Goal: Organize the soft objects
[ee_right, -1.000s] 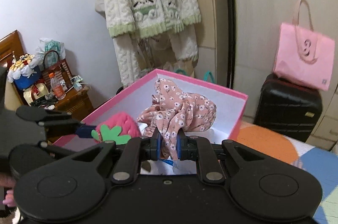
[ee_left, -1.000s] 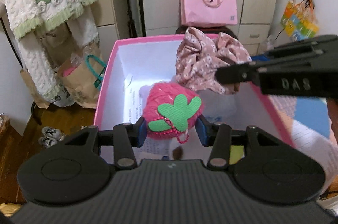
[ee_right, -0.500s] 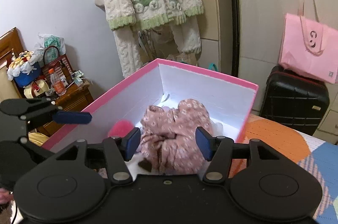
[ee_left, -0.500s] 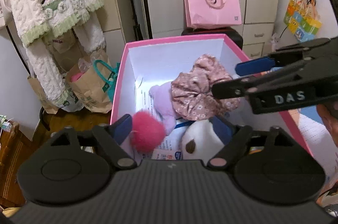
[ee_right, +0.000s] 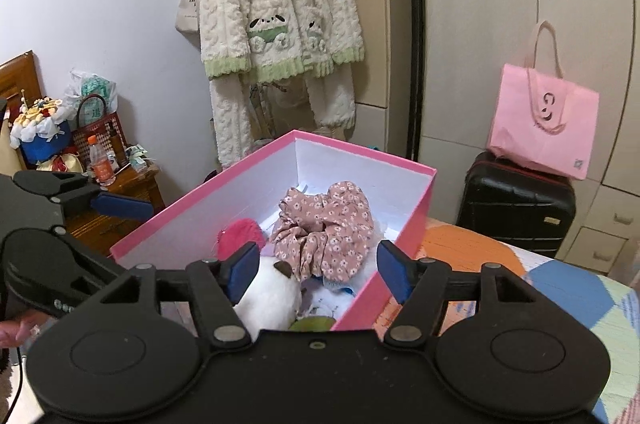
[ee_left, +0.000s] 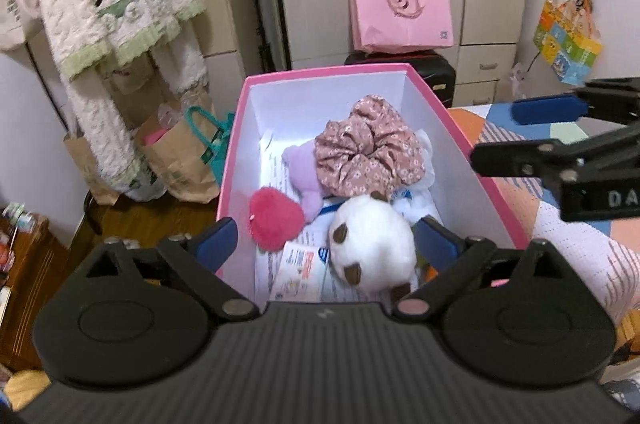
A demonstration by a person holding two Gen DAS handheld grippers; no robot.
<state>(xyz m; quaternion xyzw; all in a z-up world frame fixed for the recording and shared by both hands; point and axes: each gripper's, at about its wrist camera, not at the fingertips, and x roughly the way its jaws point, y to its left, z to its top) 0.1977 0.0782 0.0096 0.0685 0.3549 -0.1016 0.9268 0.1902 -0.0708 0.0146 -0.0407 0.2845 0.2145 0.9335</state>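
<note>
At the far left a cream fleece robe hangs against the wall above brown paper bags on the floor. The left tool hovers over the near end of the pink box; its jaws have just been opening and stand spread wide, gripping nothing, with the box's contents showing between them. Inside the box, at the near left, lies the pink strawberry plush, apart from both blue pads. Just right of it sits the white plush ball with brown ears, at the near end. Beyond these a lilac soft toy lies on printed paper, and the floral scrunchie rests partly over it, towards the far middle of the box. The right tool hangs over the box's near right wall; its jaws have also just been opening and hold nothing, the scrunchie lying free below and beyond them. Behind the box a pink tote bag stands on a black suitcase. To the right of the box lies a patchwork bed cover.
</note>
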